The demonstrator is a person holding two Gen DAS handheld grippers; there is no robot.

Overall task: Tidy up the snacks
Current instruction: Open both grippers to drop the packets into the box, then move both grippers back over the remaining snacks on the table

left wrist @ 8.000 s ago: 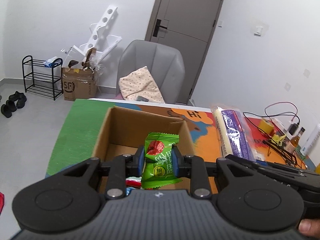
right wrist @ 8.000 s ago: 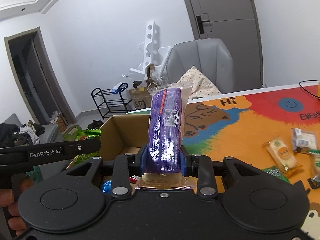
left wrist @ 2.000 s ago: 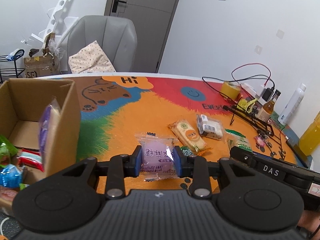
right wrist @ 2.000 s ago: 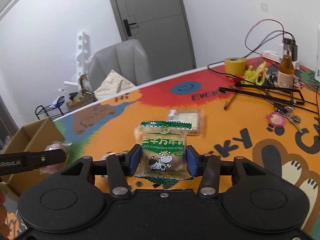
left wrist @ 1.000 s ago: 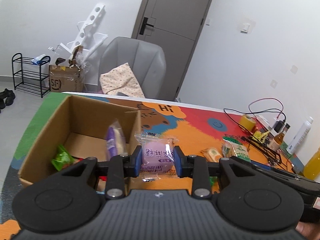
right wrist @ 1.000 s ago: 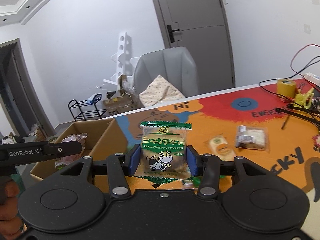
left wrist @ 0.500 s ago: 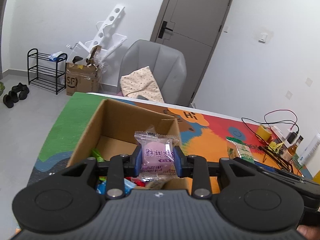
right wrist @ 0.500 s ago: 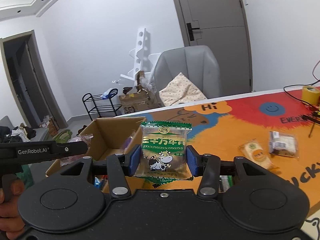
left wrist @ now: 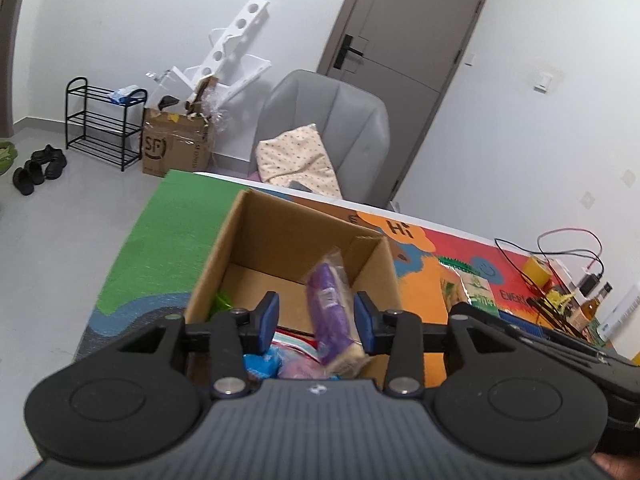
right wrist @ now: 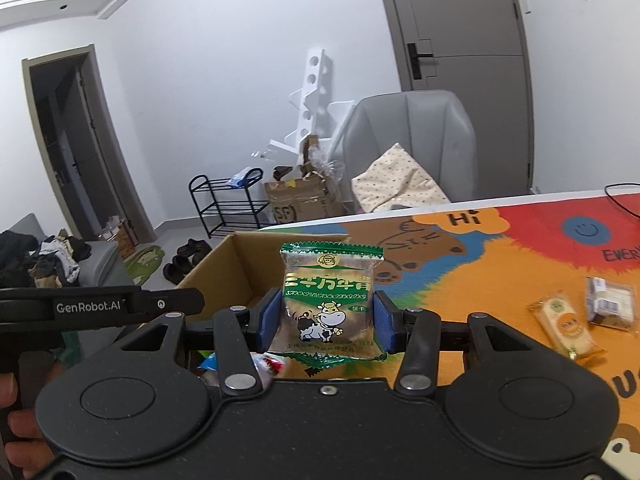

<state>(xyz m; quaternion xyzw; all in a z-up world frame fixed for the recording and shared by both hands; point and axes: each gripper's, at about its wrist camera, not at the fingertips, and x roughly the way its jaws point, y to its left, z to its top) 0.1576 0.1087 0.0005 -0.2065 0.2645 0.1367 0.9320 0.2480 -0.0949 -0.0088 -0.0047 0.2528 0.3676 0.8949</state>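
Observation:
An open cardboard box (left wrist: 276,236) stands on the colourful mat at the table's left end. My left gripper (left wrist: 316,318) hangs open and empty over the box. Below it lie a pink snack packet (left wrist: 302,370), a purple-wrapped pack (left wrist: 330,312) leaning upright, a blue packet (left wrist: 260,362) and a green one (left wrist: 219,305). My right gripper (right wrist: 326,320) is shut on a green cow-print biscuit packet (right wrist: 330,300), held just right of the box (right wrist: 240,264). That packet also shows in the left wrist view (left wrist: 472,288).
Two more snack packets (right wrist: 566,326) (right wrist: 610,306) lie on the orange mat to the right. Cables, a tape roll (left wrist: 538,268) and bottles sit at the table's far right. A grey chair (left wrist: 328,128) stands behind the table.
My left gripper has opened and the pink packet has dropped from it into the box. My right gripper has moved left toward the box with the cow-print packet.

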